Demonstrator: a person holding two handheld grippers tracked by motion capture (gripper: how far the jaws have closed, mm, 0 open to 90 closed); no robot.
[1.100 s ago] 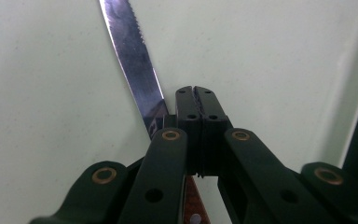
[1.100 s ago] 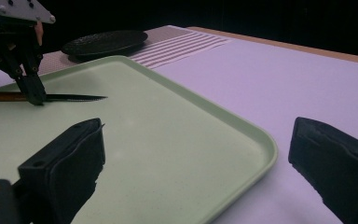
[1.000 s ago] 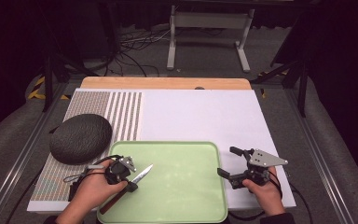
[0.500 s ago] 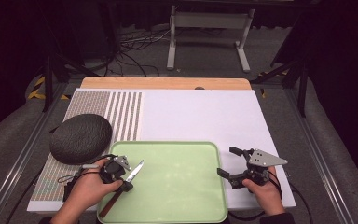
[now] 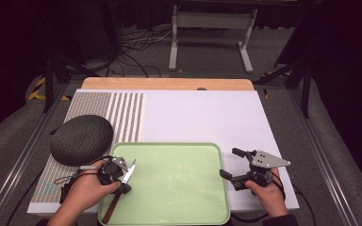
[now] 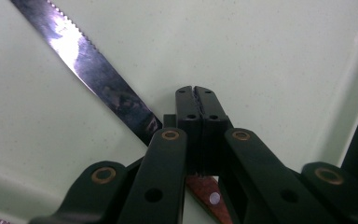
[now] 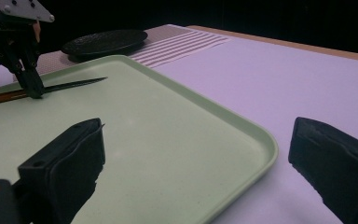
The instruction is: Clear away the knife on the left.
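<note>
The left gripper has its jaws pressed together on a knife, pinching it where the serrated blade meets the reddish-brown wooden handle. The knife lies low over the green tray, at about eight o'clock on it, blade aimed toward one o'clock and handle trailing to seven o'clock over the tray's near rim. The grip is narrow and sits at one spot on a long thing, so I judge the knife could pivot or slide out if the hand tilts, and its point could scrape the tray. Just beyond, at ten o'clock of the tray, rests a dark round plate. The right gripper hangs wide open and empty at the tray's three o'clock edge, well apart from the blade.
</note>
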